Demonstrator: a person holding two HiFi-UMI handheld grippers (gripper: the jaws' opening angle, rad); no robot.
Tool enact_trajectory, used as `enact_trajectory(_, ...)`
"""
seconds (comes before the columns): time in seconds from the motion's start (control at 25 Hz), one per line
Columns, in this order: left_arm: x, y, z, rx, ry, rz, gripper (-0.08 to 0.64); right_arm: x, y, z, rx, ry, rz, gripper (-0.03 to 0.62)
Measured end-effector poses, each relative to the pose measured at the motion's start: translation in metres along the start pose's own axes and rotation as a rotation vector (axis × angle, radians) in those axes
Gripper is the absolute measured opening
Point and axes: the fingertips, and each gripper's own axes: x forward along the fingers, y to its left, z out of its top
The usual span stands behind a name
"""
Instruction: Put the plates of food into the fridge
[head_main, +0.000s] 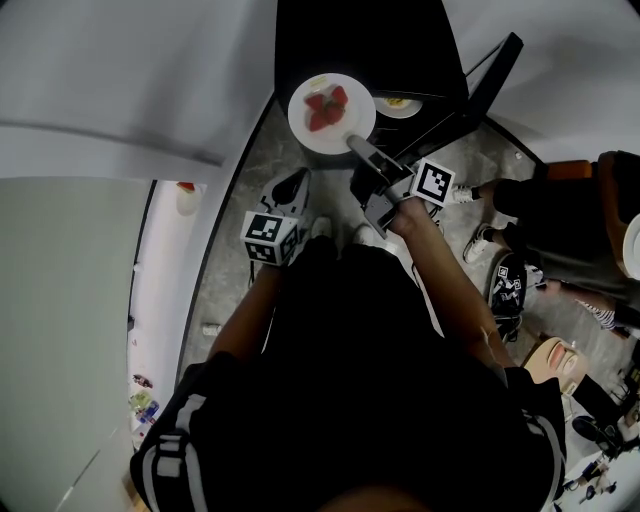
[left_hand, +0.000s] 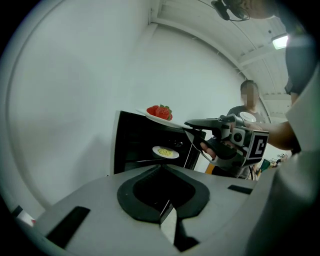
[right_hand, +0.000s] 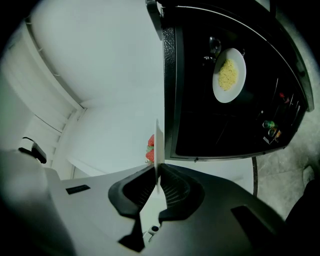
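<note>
The fridge (head_main: 300, 45) stands open in front of me, with its dark inside facing the plate that I carry. A plate with yellow food (right_hand: 229, 75) already sits on a shelf (left_hand: 145, 161) inside, nearer to the edge on the door's side.

The plate of strawberries (head_main: 331, 112) is in the air just before the opening, about level and above that shelf. My right gripper (right_hand: 158, 187) is closed on its near rim, so only the thin edge is between the pads. My left gripper (left_hand: 167, 212) hangs lower beside it, its jaws together with nothing in them.

I judge that the grip is the weak point, because all the weight lies far from the pads. I would go in slowly and keep the wrist from rolling, since the strawberries (left_hand: 160, 111) lie loose. I would aim for the free part of a shelf, apart from the other plate, and release only when the base rests flat.
</note>
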Motion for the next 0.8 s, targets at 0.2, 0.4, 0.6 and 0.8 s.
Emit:
enact_trajectory(0.2, 0.001, 0.008, -0.006, -0.009, 0.014, 0.007, 0.021, -0.003, -0.006, -0.007, -0.008, 0.022, 0.003, 0.045)
enact_trajectory(0.4, 0.004, 0.012, -0.003, -0.001, 0.012, 0.007, 0.021, -0.006, -0.008, -0.014, 0.002, 0.034, 0.006, 0.043)
enact_trajectory(0.6, 0.009, 0.015, -0.004, 0.0, 0.012, 0.008, 0.021, -0.01, -0.01, -0.021, 0.014, 0.038, 0.009, 0.043)
enact_trajectory(0.8, 0.012, 0.017, -0.01, -0.012, 0.022, 0.008, 0.021, -0.014, -0.02, -0.029, 0.041, 0.037, 0.009, 0.041)
